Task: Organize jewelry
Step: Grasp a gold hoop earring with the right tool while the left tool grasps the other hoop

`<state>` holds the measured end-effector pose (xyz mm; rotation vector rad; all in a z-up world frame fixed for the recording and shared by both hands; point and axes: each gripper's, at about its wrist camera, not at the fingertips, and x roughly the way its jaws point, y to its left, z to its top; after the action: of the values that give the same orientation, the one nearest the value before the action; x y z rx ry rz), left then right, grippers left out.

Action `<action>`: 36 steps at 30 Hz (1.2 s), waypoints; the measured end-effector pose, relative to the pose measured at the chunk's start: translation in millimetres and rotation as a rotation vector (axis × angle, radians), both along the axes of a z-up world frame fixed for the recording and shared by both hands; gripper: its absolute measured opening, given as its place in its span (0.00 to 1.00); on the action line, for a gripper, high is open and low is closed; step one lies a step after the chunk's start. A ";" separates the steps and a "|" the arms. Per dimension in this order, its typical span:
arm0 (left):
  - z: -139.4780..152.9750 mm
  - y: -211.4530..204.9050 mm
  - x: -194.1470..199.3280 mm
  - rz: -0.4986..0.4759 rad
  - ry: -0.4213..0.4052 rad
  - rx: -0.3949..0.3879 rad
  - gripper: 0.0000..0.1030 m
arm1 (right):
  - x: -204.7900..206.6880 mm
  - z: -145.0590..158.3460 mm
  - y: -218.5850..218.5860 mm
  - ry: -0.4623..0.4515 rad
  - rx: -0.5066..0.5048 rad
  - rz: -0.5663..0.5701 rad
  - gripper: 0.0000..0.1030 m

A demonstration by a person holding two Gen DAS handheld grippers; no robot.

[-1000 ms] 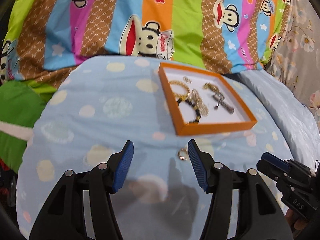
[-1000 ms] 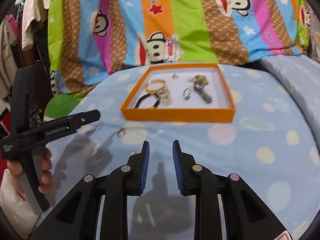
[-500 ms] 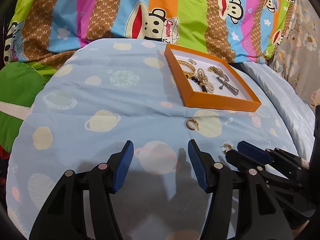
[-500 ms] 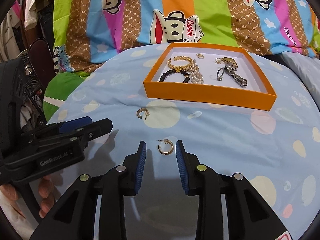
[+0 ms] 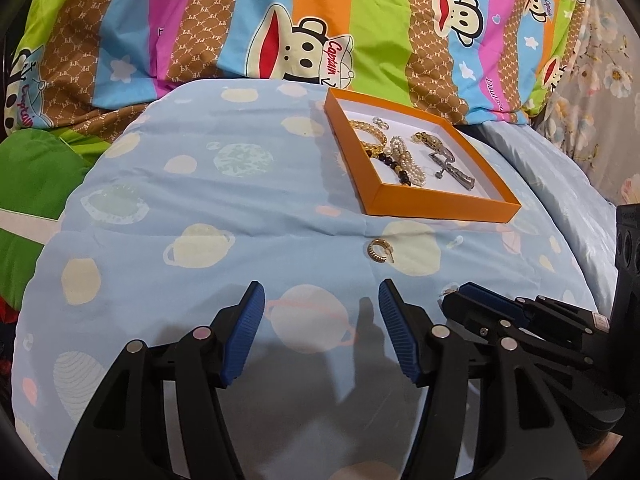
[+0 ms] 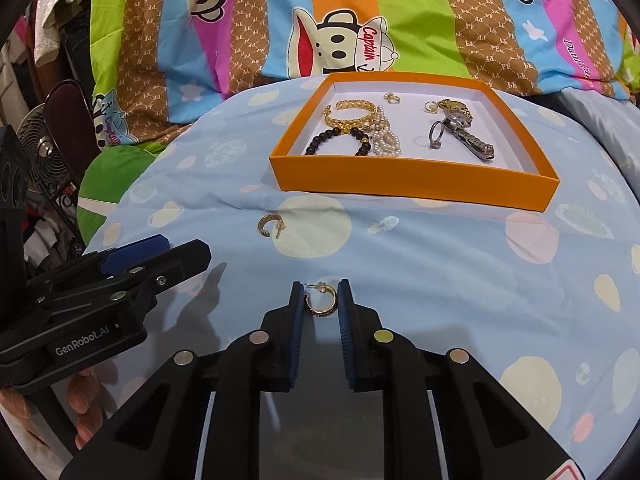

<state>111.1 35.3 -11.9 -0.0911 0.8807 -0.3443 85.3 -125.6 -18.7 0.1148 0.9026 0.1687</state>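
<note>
A bed [image 5: 248, 200] covered in a pale blue planet-print sheet filled both views, with a striped monkey-print quilt [image 6: 400, 20] bunched at its far side. Ahead of both hand-held grippers sat an orange tray [image 6: 416, 184] on the sheet, holding a gold bracelet [image 6: 352, 117], a black bead bracelet [image 6: 336, 140], pearls [image 6: 386, 140], a watch [image 6: 460, 120] and small rings. The left hand-held gripper [image 5: 320, 332] hovered with its jaws wide apart and nothing between them. The right hand-held gripper [image 6: 319, 312] had its jaws narrow, closing around a gold hoop [image 6: 320, 304] that lay on the sheet between its blue pads [image 6: 298, 320]; firm contact could not be judged. A second hoop [image 6: 269, 226] lay on the sheet just ahead of the left hand-held gripper, between it and the tray.
</note>
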 end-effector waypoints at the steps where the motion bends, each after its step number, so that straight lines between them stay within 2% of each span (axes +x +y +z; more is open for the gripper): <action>1: -0.3 -2.2 1.1 -0.006 0.006 -0.003 0.56 | -1.4 1.6 -1.3 -0.008 -0.001 -0.006 0.15; 6: -1.5 -19.4 11.7 -0.034 0.032 -0.014 0.56 | -10.0 8.0 -13.5 -0.032 0.009 -0.031 0.15; 14: -5.0 -50.9 33.6 -0.054 0.025 0.020 0.53 | -19.2 14.6 -35.1 -0.045 0.032 -0.081 0.15; 20: -7.0 -57.7 36.6 -0.055 0.011 0.063 0.42 | -18.4 16.9 -43.1 -0.054 0.056 -0.094 0.15; 22: -7.2 -56.5 37.0 -0.052 0.013 0.060 0.31 | -17.3 16.3 -44.3 -0.056 0.059 -0.094 0.15; 26: -7.3 -54.7 36.5 -0.050 0.014 0.052 0.29 | -17.1 15.7 -45.0 -0.056 0.064 -0.096 0.15; 30: -7.8 -56.2 36.7 -0.060 0.015 0.055 0.18 | -18.9 16.8 -46.0 -0.060 0.066 -0.100 0.15; 36: -7.3 -56.4 33.9 -0.067 0.012 0.054 0.17 | -20.8 19.0 -47.7 -0.065 0.068 -0.105 0.15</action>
<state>144.9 -21.1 -19.1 -0.0138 0.9059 -0.3829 64.4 -173.3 0.3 0.2179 0.8244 0.1050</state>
